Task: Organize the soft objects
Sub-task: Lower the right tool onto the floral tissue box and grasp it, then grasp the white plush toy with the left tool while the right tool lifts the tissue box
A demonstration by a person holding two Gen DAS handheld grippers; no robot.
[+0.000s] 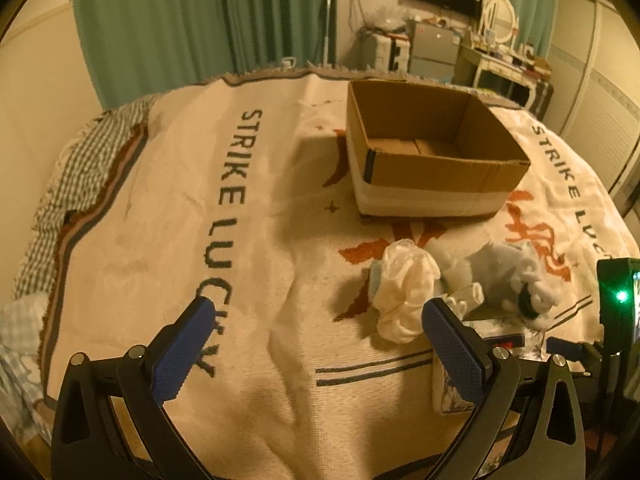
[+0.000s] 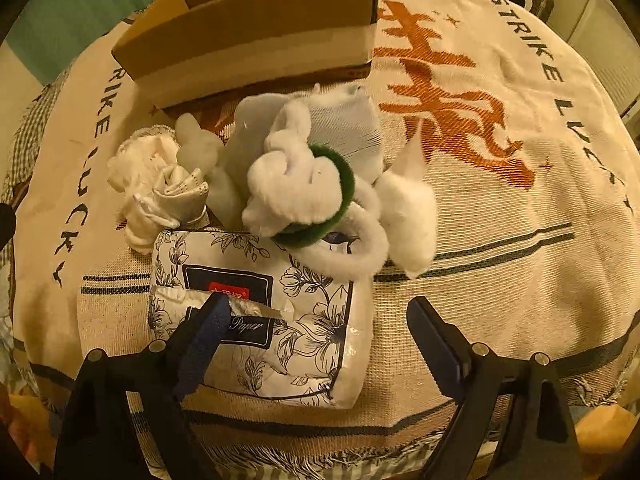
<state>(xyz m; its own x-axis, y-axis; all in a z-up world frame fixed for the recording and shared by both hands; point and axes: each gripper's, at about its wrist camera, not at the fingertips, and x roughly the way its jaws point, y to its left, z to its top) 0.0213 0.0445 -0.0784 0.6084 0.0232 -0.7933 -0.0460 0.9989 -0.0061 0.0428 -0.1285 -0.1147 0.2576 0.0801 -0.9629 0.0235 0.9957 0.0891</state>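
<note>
Fingers of both the left gripper (image 1: 316,344) and right gripper (image 2: 320,320) gape wide, holding nothing, above a bed blanket (image 1: 160,208) where soft toys (image 2: 304,176) and a tissue pack (image 2: 260,316) lie heaped before a cardboard box (image 1: 432,148).

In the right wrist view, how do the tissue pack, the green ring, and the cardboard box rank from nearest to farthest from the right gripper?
1. The tissue pack is nearest, lying under the left finger of the open right gripper.
2. The green ring comes next, in the soft pile just beyond the pack.
3. The cardboard box is farthest, at the top behind the pile.
</note>
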